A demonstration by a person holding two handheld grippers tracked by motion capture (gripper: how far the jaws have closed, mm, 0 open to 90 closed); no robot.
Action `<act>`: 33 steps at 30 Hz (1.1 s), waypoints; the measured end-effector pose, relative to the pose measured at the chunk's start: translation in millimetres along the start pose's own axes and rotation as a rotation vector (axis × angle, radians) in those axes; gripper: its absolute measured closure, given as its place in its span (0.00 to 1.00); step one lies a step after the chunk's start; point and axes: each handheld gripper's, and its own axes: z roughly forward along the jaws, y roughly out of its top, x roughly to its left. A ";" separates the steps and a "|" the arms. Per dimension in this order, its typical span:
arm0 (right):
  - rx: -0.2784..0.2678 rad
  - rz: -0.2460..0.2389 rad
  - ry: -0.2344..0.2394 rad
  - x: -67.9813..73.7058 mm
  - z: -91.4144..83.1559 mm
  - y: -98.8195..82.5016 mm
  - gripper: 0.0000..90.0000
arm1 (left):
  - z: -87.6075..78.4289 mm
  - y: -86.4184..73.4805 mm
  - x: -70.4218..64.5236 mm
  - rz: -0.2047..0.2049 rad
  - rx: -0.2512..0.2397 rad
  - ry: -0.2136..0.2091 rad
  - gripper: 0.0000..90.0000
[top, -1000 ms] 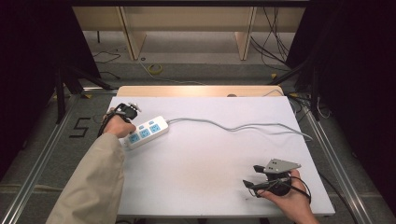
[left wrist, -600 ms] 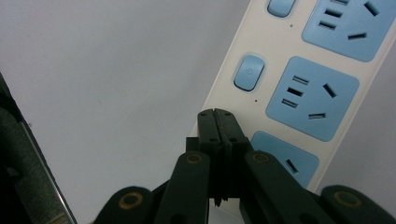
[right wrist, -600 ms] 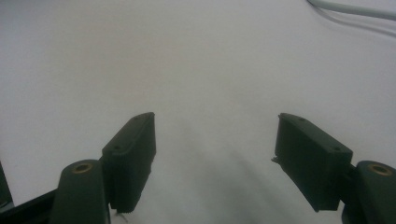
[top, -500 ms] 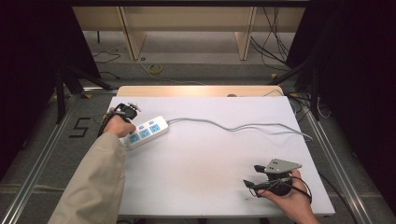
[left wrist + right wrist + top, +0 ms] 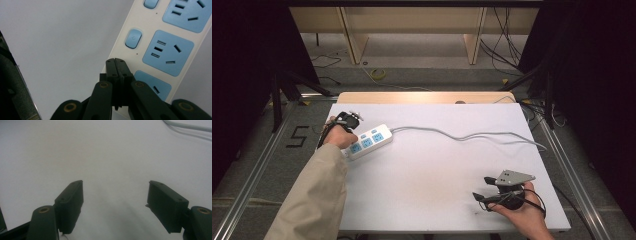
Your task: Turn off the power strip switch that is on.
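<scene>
Position of both grippers matches the earlier frame; nothing on the white table has shifted. Left gripper, jaws fully closed with nothing between them, rests its tips against the white rectangular plastic power strip with blue sockets near the table's left edge. Right gripper, jaws wide apart and empty, sits near the front right corner.

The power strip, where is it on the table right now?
In the high view the power strip lies at the table's left side, beside the left claw, its cable trailing right. In the left gripper view the shut claw points over its edge.
</scene>
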 end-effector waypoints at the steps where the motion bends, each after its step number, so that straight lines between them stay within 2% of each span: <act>1: 0.000 0.000 0.000 0.1 0.1 0.1 0.33 | -0.1 -0.4 0.5 -0.002 -0.003 -0.001 1.00; 5: 0.000 0.001 0.000 0.2 0.1 0.3 0.33 | 0.1 -3.3 0.9 -0.032 -0.028 -0.003 1.00; 9: -0.002 0.001 0.000 0.0 -0.1 0.3 0.33 | 0.0 -6.0 0.6 -0.040 -0.048 -0.003 1.00; 14: -0.002 0.002 0.000 0.4 -0.3 0.5 0.33 | -0.5 -5.9 -0.1 -0.019 -0.043 0.004 1.00; 21: -0.002 -0.001 -0.001 -0.7 -0.7 0.5 0.33 | -3.9 -7.1 0.7 -0.020 -0.067 0.003 1.00; 25: -0.003 -0.001 -0.003 -0.5 -0.8 0.5 0.33 | -4.5 -10.2 2.3 -0.021 -0.060 -0.004 1.00; 31: -0.002 0.002 -0.001 -0.7 -0.2 0.3 0.33 | -8.2 -14.6 2.7 -0.043 -0.109 -0.020 1.00; 33: -0.003 0.005 -0.002 -0.5 0.2 0.4 0.33 | -10.8 -15.6 2.6 -0.033 -0.118 -0.028 0.98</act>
